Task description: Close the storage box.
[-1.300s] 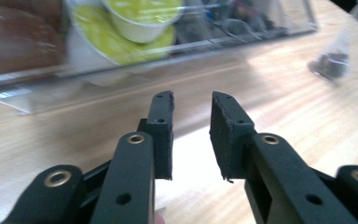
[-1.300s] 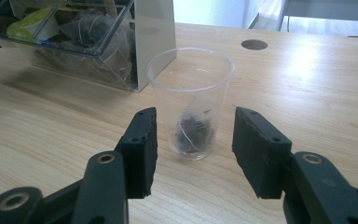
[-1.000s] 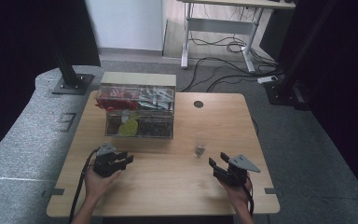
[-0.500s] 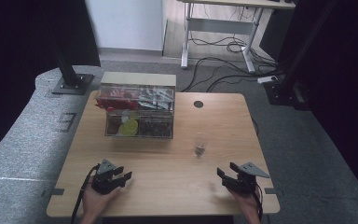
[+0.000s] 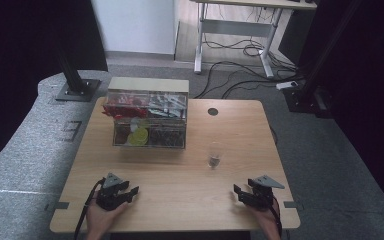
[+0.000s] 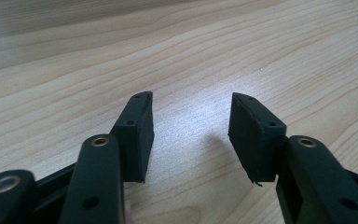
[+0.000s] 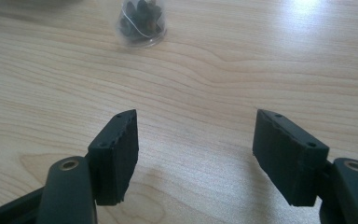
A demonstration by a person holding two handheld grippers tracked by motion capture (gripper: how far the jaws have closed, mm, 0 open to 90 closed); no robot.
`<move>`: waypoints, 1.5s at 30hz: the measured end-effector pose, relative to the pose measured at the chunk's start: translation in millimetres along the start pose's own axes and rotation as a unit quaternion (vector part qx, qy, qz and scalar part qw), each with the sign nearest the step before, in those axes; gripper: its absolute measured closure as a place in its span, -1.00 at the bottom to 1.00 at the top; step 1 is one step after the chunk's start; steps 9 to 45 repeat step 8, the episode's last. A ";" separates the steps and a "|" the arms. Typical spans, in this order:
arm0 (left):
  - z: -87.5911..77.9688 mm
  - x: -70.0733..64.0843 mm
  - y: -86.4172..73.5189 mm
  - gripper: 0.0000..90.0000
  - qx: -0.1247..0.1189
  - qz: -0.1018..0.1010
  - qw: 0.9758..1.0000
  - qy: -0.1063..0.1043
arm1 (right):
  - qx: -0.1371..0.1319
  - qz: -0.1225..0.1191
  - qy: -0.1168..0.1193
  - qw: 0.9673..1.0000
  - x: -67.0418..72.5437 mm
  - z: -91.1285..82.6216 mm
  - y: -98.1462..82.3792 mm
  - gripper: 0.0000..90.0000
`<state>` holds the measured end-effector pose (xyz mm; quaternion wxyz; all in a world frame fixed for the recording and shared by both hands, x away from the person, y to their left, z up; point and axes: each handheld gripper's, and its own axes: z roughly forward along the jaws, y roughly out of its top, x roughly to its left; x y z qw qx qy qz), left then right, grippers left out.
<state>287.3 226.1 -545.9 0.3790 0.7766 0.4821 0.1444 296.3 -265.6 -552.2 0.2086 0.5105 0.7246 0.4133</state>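
A small clear glass with dark pieces inside stands upright on the wooden table, right of centre. In the right gripper view the glass is well beyond the jaws. My left gripper rests low near the table's front left, a hand holding it. It is open, and in the left gripper view my left gripper has bare wood between its pads. My right gripper sits near the front right, also open. In its own view my right gripper is empty. Both sets of jaws have just been opening.
A clear plastic box with red, yellow and dark items inside stands at the table's back left. A round cable hole is at the back centre. Desk legs and cables lie on the floor beyond the table.
Both hands have drawn back toward the table's near edge and come down lower. Each gripper's jaws stand wider than before.
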 end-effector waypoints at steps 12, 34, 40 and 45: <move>1.1 -1.7 0.7 0.06 0.002 0.004 1.000 -0.002 | 0.004 0.003 -0.001 1.000 -1.3 0.5 0.2 -0.31; 1.1 -1.7 0.7 0.06 0.002 0.004 1.000 -0.002 | 0.004 0.003 -0.001 1.000 -1.3 0.5 0.2 -0.31; 1.1 -1.7 0.7 0.06 0.002 0.004 1.000 -0.002 | 0.004 0.003 -0.001 1.000 -1.3 0.5 0.2 -0.31; 1.1 -1.7 0.7 0.06 0.002 0.004 1.000 -0.002 | 0.004 0.003 -0.001 1.000 -1.3 0.5 0.2 -0.31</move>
